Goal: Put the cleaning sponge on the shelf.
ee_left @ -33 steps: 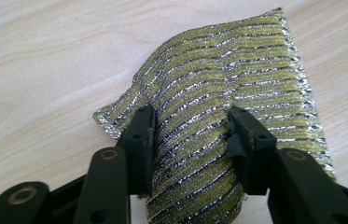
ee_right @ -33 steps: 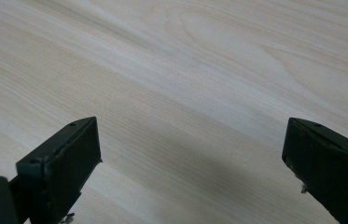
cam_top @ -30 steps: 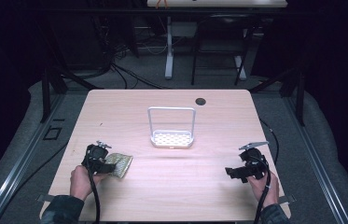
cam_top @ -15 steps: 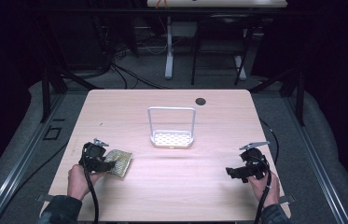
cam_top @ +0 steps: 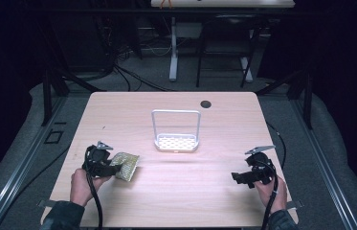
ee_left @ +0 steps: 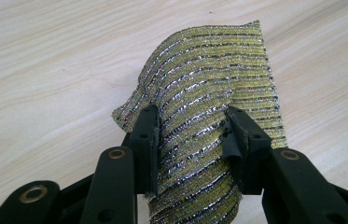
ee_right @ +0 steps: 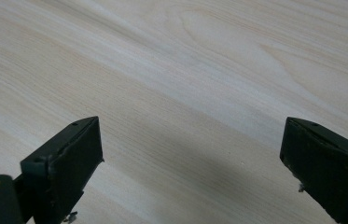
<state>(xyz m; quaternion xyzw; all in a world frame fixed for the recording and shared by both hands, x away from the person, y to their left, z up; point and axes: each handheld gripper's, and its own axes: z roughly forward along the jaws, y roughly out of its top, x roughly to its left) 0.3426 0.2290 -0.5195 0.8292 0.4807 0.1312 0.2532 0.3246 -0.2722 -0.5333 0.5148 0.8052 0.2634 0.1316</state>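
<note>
Black jaws of the left gripper (ee_left: 191, 135) pinch a gold-and-silver striped cloth (ee_left: 209, 116), bunched between them, near the desk's (cam_top: 118, 110) front left corner. Near the front right corner, the right gripper (cam_top: 243, 177) hovers with jaws wide apart. A white wire rack (cam_top: 176, 142) stands mid-desk.
</note>
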